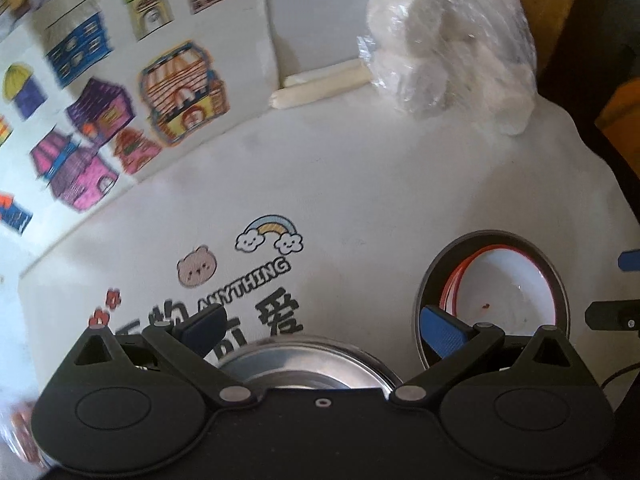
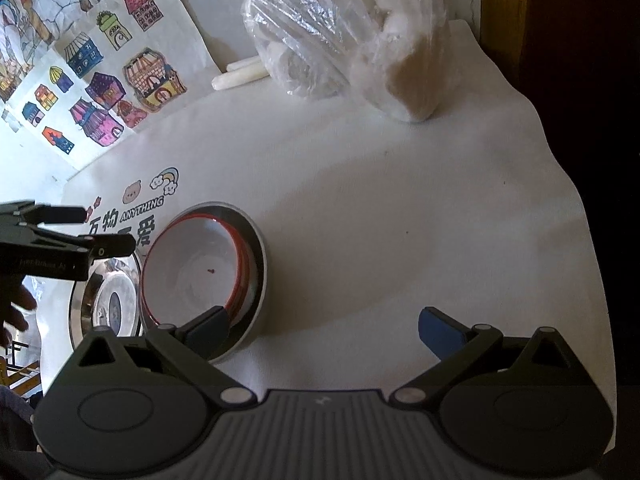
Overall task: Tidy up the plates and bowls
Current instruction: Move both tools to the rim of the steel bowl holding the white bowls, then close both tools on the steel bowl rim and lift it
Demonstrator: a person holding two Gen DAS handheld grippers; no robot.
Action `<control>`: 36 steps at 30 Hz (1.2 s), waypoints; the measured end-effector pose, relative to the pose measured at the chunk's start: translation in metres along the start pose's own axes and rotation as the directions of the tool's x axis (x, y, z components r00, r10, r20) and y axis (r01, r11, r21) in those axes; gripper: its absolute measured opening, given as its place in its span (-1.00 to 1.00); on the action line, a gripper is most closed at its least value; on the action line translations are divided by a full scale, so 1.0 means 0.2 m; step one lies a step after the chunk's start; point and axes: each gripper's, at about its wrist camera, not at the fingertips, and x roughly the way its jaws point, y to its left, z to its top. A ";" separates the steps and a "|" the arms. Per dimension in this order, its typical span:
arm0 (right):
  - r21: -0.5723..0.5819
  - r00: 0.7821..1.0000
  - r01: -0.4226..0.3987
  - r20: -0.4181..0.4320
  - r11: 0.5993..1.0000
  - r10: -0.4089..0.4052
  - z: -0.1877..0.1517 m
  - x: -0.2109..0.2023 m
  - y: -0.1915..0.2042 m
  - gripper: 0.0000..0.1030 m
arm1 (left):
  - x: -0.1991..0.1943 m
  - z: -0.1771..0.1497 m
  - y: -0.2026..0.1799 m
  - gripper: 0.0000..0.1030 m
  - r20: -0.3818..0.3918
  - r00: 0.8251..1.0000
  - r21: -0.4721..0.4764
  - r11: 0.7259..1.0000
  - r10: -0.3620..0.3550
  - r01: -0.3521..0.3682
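Hovering both tongs spread apart and empty, I hold my left tongs (image 1: 320,332) over the steel bowl (image 2: 106,300); beside it, red-rimmed bowls (image 2: 196,264) sit nested. Next, probably pinch its rim and stack.

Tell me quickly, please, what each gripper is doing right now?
Left gripper: open, holding nothing, above the shiny steel bowl.
Right gripper: open, holding nothing.
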 end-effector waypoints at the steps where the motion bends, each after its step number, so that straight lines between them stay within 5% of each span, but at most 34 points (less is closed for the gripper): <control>1: -0.001 1.000 0.002 -0.002 1.000 -0.002 0.00 0.00 0.01 1.00 | 0.01 0.01 -0.01 0.99 -0.002 1.000 0.022 1.000 -0.002 0.002; 10: -0.030 0.999 0.032 -0.038 0.999 -0.033 -0.02 0.03 0.06 1.00 | 0.08 0.02 -0.10 0.99 -0.057 0.997 0.228 0.972 -0.047 0.059; 21: -0.083 0.995 0.078 -0.055 0.993 -0.083 -0.03 0.07 0.10 1.00 | 0.14 0.05 -0.18 0.99 -0.063 0.998 0.358 0.934 0.020 0.004; 36: -0.149 0.993 0.105 -0.046 0.983 -0.113 -0.01 0.10 0.16 0.99 | 0.17 0.06 -0.19 0.99 -0.083 0.995 0.315 0.949 0.049 -0.020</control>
